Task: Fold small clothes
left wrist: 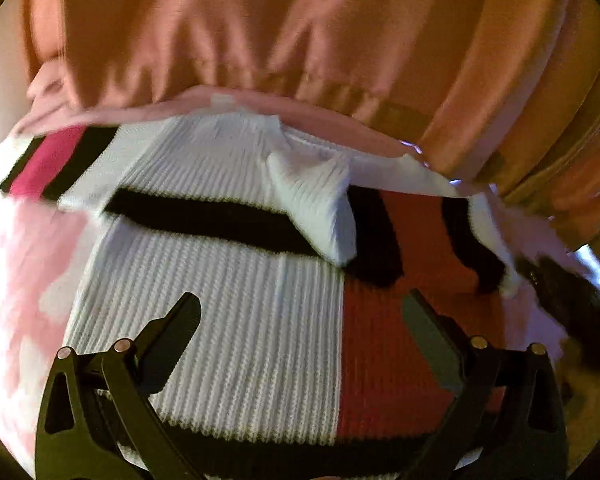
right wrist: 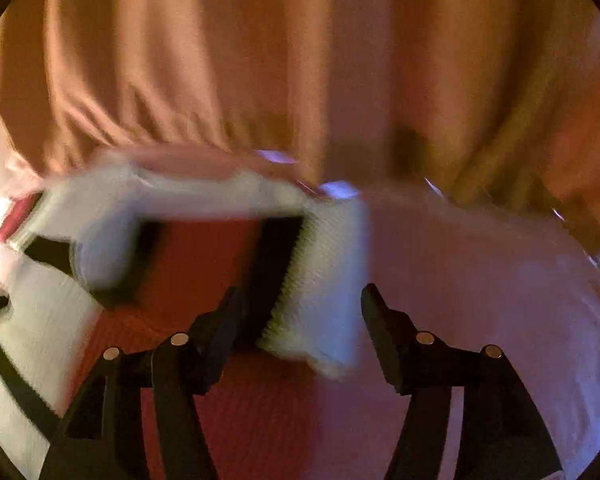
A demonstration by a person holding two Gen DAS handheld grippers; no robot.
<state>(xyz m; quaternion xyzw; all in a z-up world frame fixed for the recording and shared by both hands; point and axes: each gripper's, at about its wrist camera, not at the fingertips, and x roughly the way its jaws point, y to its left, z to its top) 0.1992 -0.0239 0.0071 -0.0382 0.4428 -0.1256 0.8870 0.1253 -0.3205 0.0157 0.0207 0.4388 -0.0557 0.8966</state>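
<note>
While both my left gripper and right gripper hang wide open, holding nothing, over the sweater, I judge sleeve-folding underway; next, pinch a cuff.

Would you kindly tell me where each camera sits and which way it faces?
Left wrist: behind the open left tongs, looking down and forward at the knit sweater; both fingers show.
Right wrist: behind the open right tongs, over the sweater's white sleeve cuff; both fingers show.
Shared: the sweater, pink sheet, orange curtain.
</note>
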